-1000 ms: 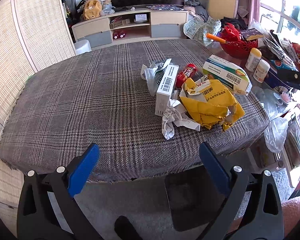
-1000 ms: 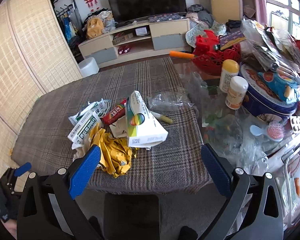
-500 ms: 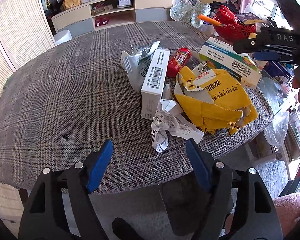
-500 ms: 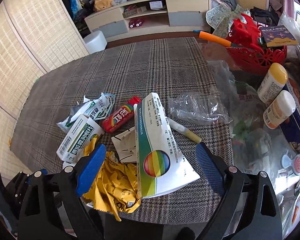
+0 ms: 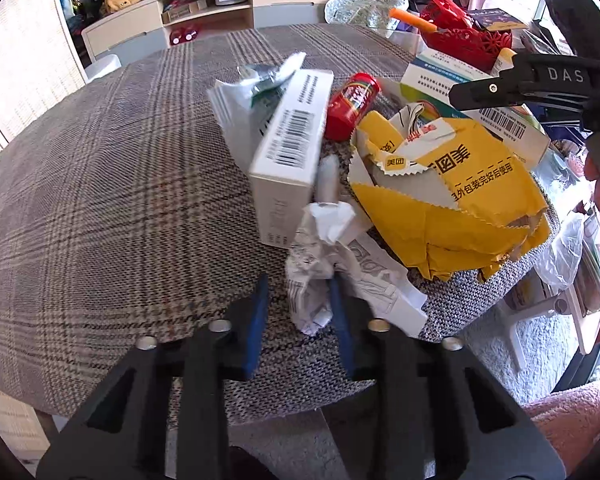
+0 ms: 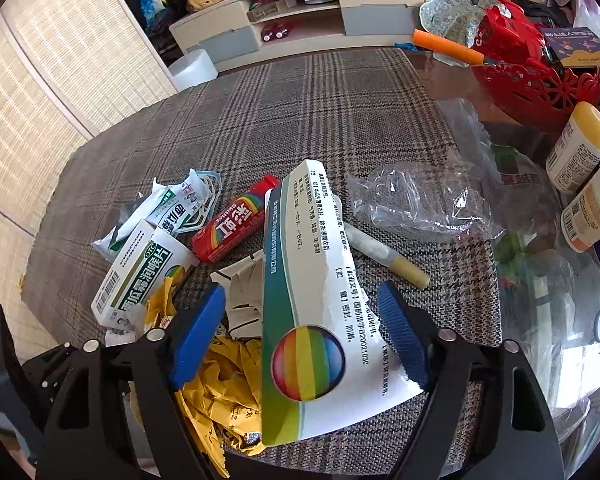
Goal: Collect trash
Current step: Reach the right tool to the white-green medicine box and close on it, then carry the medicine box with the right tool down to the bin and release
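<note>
A heap of trash lies on the plaid tablecloth (image 5: 120, 200). My left gripper (image 5: 299, 280) points down at a crumpled white paper (image 5: 314, 272). Its jaws are closing with the paper between them; the right pad touches it, the left pad stands just off it. Beside the paper lie a torn yellow bag (image 5: 452, 208), a long white barcode box (image 5: 292, 140) and a red candy tube (image 5: 350, 104). My right gripper (image 6: 302, 290) straddles a white-and-green box with a rainbow ball (image 6: 312, 320). Its jaws are closing too, and neither pad presses on the box.
A clear plastic bag (image 6: 416, 200) and a pen (image 6: 388, 256) lie right of the box. Two white bottles (image 6: 580, 140) and a red basket (image 6: 540, 80) stand on the glass at the far right. The table's near edge runs just under both grippers.
Both grippers came down and forward onto the heap while their jaws narrowed. The left now brackets the crumpled paper and the right brackets the rainbow box.
</note>
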`<state>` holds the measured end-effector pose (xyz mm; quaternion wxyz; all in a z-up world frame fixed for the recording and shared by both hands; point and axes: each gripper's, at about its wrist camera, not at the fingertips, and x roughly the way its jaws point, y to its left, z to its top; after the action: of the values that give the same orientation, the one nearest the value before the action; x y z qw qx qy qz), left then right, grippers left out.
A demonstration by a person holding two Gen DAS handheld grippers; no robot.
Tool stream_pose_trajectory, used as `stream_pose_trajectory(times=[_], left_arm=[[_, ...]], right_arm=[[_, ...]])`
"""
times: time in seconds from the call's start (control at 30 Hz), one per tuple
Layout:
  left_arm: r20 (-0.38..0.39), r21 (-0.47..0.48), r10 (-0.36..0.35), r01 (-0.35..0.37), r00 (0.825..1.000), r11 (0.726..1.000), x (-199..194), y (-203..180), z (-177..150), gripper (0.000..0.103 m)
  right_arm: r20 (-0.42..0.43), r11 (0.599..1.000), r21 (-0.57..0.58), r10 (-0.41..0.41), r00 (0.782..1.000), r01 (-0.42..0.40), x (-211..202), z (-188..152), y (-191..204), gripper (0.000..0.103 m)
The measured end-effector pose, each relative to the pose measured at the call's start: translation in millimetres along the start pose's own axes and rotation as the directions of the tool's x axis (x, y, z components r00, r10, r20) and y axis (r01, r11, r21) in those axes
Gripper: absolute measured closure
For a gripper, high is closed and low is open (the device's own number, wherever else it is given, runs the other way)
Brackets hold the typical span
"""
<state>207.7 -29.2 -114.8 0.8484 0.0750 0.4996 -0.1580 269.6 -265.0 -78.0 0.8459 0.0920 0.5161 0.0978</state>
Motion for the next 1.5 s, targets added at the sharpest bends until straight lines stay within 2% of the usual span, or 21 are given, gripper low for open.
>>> stream_pose_trajectory(times=[0.03,0.07,0.1,0.13,0.33,0.5,0.53,0.57,0.67,0.9,1.1,1.3,1.5], left_arm=[[-0.002,0.000,-0.005,0.005,1.000,1.000,2,-1,1,0.088],[0.001,0.002,-0.006,0.006,1.000,1.000,2,-2,1,0.089],[0.008,0.005,-0.005,0.005,1.000,1.000,2,-3,1,0.093],[0.013,0.003,-0.008,0.008,1.000,1.000,1,-3,2,0.095],[0.052,-0.019,-0.008,0.009,0.999,1.000,-14,3,2,0.097],[0.091,-0.030,0.007,-0.005,0.996,1.000,-35,7,3,0.097],[0.104,-0.031,0.014,-0.011,0.995,0.999,-41,7,4,0.097],[0.115,-0.031,0.021,-0.018,0.993,0.999,-47,8,3,0.097],[0.150,-0.033,0.044,-0.039,0.988,0.999,-63,8,3,0.097],[0.193,-0.054,0.053,-0.043,0.980,0.998,-92,9,2,0.097],[0.234,-0.054,0.047,-0.036,0.971,0.998,-126,-4,-11,0.097],[0.282,-0.043,0.023,-0.012,0.959,0.999,-166,-27,-40,0.097],[0.260,-0.020,-0.030,0.037,0.965,0.999,-179,-54,-86,0.097]], right_arm=[[-0.002,1.000,0.001,0.003,1.000,-0.003,0,0,-2,0.035],[-0.002,1.000,0.001,0.006,1.000,-0.006,0,0,-3,0.040],[-0.003,1.000,0.002,0.007,1.000,-0.007,0,-1,-3,0.049],[-0.004,1.000,0.003,0.014,1.000,-0.014,0,-1,-3,0.051],[0.026,1.000,0.001,0.029,0.999,-0.029,-9,-2,-1,0.054],[0.086,0.999,-0.003,0.049,0.995,-0.048,-30,2,5,0.057],[0.103,0.998,-0.005,0.055,0.993,-0.055,-35,3,7,0.074],[0.113,0.998,-0.009,0.064,0.992,-0.063,-40,3,8,0.076],[0.139,0.998,-0.019,0.056,0.989,-0.054,-49,4,12,0.077],[0.122,0.997,-0.023,0.081,0.989,-0.079,-49,4,16,0.079],[0.180,0.996,-0.053,0.074,0.981,-0.065,-92,-13,31,0.080],[0.229,0.995,-0.092,0.066,0.971,-0.046,-140,-55,51,0.080],[0.242,0.991,-0.104,0.104,0.965,-0.081,-169,-124,59,0.080]])
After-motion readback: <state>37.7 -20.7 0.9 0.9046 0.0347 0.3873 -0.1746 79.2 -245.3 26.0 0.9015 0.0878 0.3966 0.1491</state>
